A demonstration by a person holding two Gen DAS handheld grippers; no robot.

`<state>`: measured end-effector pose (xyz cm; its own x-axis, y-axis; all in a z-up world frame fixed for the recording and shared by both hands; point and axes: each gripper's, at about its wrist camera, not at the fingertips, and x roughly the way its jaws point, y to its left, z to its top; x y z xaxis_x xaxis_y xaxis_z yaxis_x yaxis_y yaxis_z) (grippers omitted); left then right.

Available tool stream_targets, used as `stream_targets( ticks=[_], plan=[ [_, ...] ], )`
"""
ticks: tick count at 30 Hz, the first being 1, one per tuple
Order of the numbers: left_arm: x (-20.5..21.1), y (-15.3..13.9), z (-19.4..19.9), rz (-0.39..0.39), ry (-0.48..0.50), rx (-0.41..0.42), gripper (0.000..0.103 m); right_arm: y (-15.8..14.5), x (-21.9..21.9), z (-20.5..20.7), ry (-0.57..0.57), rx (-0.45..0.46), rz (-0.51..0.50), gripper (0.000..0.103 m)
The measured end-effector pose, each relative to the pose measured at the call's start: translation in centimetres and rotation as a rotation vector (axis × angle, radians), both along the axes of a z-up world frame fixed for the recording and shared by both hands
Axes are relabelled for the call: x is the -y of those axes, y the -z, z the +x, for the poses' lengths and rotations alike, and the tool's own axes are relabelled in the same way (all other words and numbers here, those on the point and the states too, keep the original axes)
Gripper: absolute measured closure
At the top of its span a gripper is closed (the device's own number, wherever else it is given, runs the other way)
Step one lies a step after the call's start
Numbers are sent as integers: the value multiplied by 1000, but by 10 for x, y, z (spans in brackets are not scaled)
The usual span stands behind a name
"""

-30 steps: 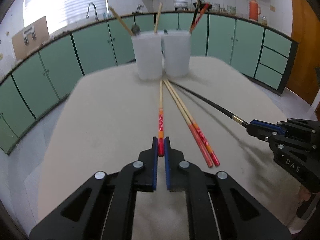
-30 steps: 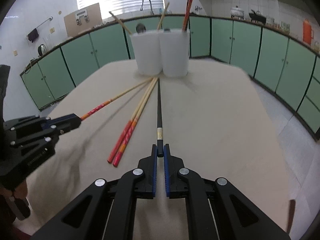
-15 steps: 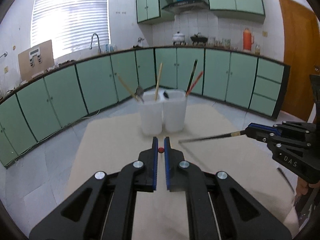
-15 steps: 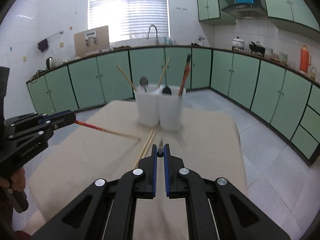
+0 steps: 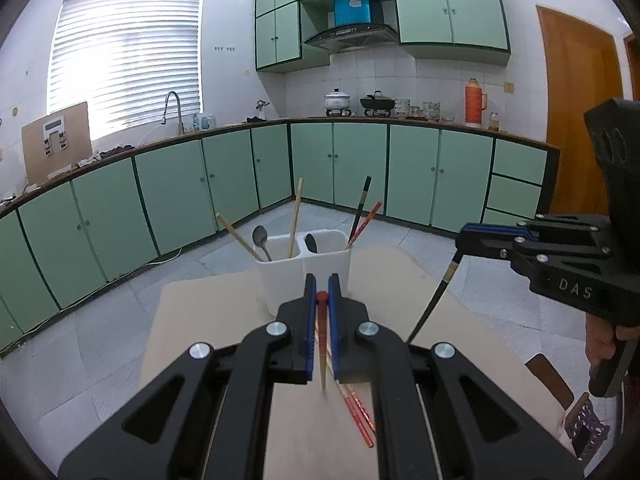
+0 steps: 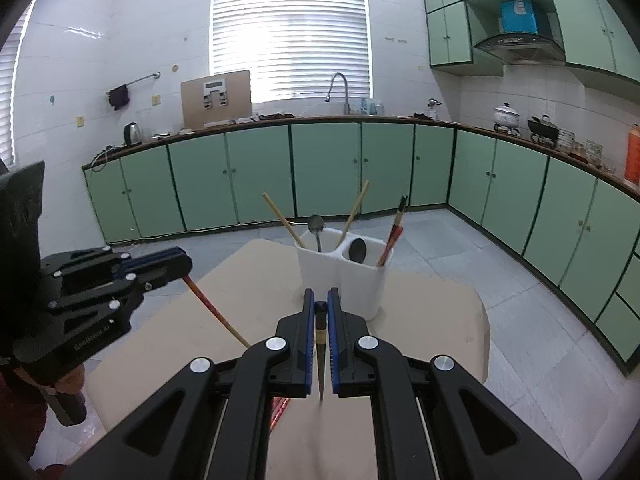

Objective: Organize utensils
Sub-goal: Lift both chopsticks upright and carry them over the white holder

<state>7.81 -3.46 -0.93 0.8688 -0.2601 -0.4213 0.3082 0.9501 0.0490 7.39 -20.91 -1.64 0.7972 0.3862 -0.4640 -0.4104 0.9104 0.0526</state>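
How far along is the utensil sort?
Done: white holder already has spoons and several chopsticks. In hand: left tool grips a red-ended chopstick, right tool a black chopstick, both lifted. Left: a red pair on the table.

Light: bright daylight through the blinds [image 6: 289, 38], blown out white.
Shadows: soft, faint on the table [image 6: 440, 300].
Distortion: strong fisheye curve, dark corners.
Focus: mostly sharp.
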Motion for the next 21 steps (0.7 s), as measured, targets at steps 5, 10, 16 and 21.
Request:
stream_targets(
  ticks=[5, 10, 16, 21],
  plan=[
    [-4, -9, 6, -8, 6, 16, 98, -14, 1, 13, -30, -1, 7, 97],
    [-8, -29, 15, -27, 13, 51, 98, -31, -1, 23, -51, 15, 22, 97],
    [-10, -60, 27, -33, 6, 125, 98, -64, -1, 41, -60, 76, 47, 97],
    [-10, -85, 42, -54, -1, 182, 98, -94, -2, 65, -50, 128, 72, 97]
  ],
)
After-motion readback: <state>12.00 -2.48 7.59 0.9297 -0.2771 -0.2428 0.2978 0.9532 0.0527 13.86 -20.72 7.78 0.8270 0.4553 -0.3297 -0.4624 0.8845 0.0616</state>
